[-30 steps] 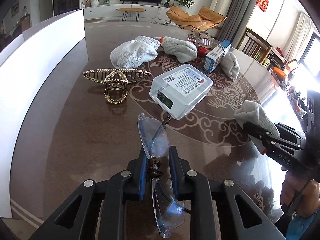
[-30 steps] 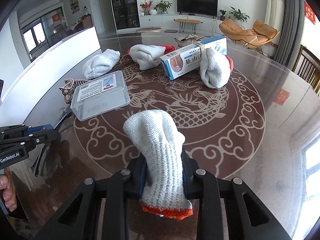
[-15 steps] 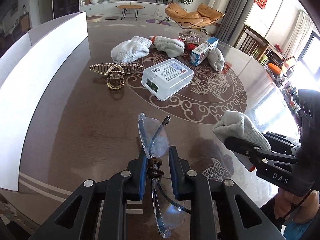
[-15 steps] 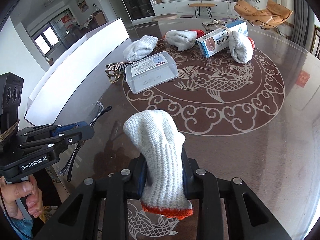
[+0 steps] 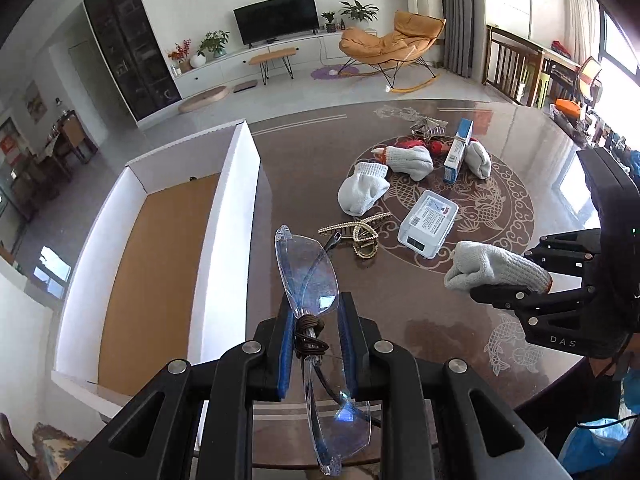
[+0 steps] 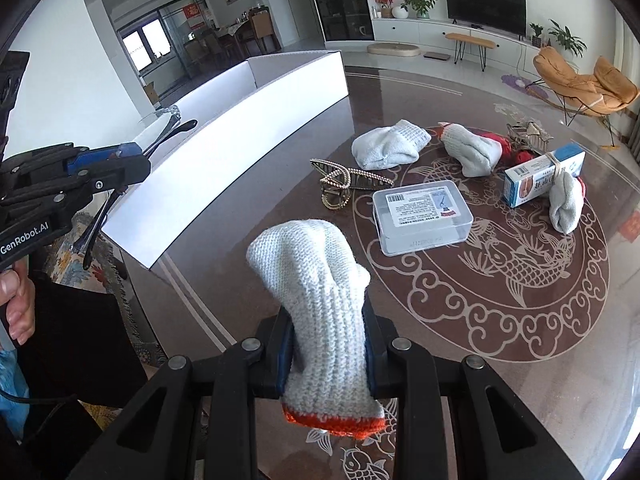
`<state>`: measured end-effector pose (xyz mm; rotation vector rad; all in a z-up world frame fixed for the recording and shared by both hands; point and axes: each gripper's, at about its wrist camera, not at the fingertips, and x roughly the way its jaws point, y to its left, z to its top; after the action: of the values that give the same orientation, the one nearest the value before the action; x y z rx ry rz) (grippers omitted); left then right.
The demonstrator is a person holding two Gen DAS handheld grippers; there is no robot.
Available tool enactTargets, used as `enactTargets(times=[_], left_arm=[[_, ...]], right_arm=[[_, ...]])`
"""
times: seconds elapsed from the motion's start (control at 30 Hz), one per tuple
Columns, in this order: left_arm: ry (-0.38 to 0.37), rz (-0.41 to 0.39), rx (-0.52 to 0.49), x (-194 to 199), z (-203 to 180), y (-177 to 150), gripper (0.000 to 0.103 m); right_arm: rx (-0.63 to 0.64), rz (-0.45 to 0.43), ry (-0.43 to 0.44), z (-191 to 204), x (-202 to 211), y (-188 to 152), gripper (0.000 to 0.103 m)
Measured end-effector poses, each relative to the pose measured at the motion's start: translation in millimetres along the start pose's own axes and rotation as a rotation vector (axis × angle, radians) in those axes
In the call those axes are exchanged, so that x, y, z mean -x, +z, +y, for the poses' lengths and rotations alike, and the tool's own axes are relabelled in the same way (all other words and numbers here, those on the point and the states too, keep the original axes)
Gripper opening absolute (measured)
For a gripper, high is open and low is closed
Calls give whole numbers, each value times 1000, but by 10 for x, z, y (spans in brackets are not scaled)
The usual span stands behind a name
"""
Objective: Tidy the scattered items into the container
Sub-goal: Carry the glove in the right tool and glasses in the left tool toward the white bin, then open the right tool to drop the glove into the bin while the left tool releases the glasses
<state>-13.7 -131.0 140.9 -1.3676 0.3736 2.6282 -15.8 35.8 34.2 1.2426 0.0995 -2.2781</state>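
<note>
The clear safety glasses (image 5: 307, 280) are clamped at the bridge between the closed blue pads of the left gripper (image 5: 312, 336), one lens sticking up past the fingertips and the other hanging toward the camera, a dark cord wound around the middle. They are held in the air above the near edge of the round brown tabletop (image 5: 400, 312), just beside the long white wall of the open cardboard box (image 5: 236, 216), whose brown floor is visible and which stands along the table's left edge. The right gripper (image 6: 326, 344) is closed tight on a white knitted glove (image 6: 320, 300) with an orange cuff, the cuff end hanging below the pads and the finger end standing upright; in the left wrist view this gripper (image 5: 516, 280) is off to the right over the table's near side, clear of the surface. Between both grippers and the far edge lie the loose items: a gold pearl-studded hair claw (image 5: 360, 234) nearest the box, a clear plastic case (image 6: 422, 218) with a printed label just right of it, two more white gloves (image 6: 386, 144) behind them, a blue and white medicine carton (image 6: 540, 178) with another glove (image 6: 564, 204) leaning on it, and a second metallic hair claw (image 6: 526, 134) at the back. The box wall rises between the glasses and the box floor.
</note>
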Motion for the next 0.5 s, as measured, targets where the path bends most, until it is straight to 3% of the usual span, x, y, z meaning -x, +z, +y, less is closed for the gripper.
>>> enactTargets(times=[0.13,0.3,0.4,0.5], left_arm=[[19,49,87,87,937,258,20],[81,10,281,-63,2043,403,20],[68,20,388,-405,2431,346,20],[25,73,494,-890,2636,172,20]], right_arm=[[76,-29,62,399,-27,650,28],[137,-116,130,1011,-218,1797,28],[136,-107,189,1354,-645,2367,28],[157,-45,155,1630,-1288,2655,28]])
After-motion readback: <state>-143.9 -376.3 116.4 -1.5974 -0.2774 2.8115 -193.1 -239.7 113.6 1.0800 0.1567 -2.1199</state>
